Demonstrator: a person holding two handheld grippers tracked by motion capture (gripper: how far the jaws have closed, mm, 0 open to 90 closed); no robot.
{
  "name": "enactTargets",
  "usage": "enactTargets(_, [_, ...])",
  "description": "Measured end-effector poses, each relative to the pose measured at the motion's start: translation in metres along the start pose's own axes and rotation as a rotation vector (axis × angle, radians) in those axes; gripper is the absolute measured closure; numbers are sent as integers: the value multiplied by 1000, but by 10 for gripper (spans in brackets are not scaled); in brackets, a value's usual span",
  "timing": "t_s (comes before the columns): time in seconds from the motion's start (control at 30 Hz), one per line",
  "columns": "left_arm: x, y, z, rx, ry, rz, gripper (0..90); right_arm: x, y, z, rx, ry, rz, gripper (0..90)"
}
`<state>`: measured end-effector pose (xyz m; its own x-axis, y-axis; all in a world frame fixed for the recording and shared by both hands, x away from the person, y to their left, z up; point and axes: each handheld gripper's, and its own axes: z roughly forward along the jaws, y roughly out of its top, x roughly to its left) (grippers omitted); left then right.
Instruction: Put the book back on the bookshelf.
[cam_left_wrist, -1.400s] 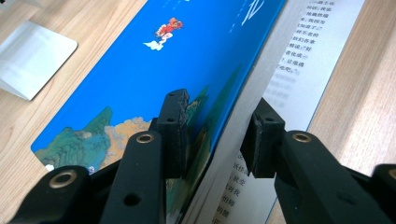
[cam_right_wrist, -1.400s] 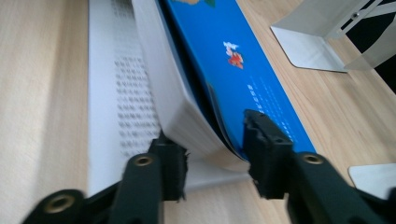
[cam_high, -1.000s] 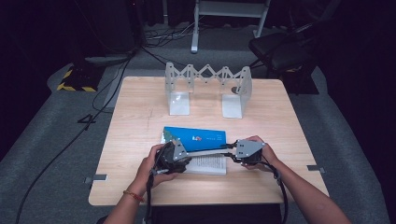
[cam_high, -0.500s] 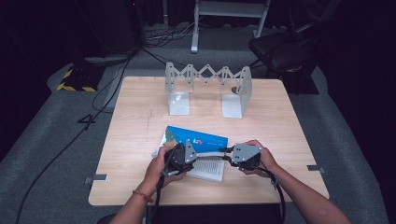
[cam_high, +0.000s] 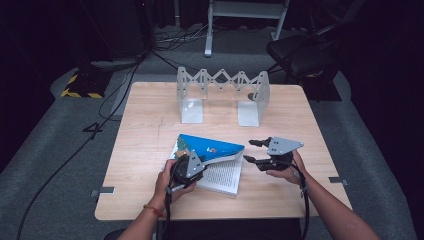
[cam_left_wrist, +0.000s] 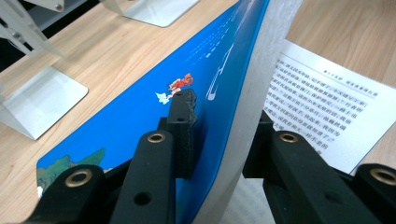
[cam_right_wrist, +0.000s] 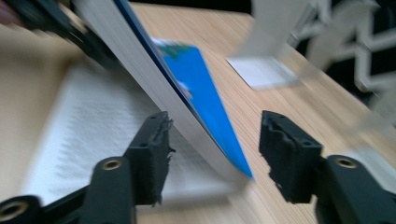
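The right gripper view was motion-blurred: the book's (cam_right_wrist: 187, 107) printed page could not be read, and the metal rack (cam_right_wrist: 327, 42) at the far right showed only as pale smears.

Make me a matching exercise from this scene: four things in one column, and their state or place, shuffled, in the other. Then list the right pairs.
Things:
1. left gripper
2. right gripper
3. blue cover
4. metal bookend rack

States or places:
A. stands at the far side of the table
B. jaws open, beside the book's free edge
C. lifted at a slant above the printed page
D. jaws clamped on the raised part of the book

Pairs: 1-D, 2-B, 3-C, 4-A
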<state>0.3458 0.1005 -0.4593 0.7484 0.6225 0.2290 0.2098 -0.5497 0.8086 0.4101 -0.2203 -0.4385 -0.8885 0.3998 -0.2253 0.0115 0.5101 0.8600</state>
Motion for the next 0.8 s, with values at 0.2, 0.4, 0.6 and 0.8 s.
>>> enactTargets(0.2, [8,-1,-4,-46,-7,-50,727,-23,-35,16,144,-38,81,361])
enactTargets(0.4, [17,-2,-12,-95,-18,-110,731,-18,-46,37,214,13,82,362])
enactTargets(0.6, [18,-2,-13,-97,-26,-104,731,-12,-45,52,181,73,133,360])
enactTargets(0.8, [20,-1,-14,-130,-19,-124,733,-9,-35,49,71,86,161,463])
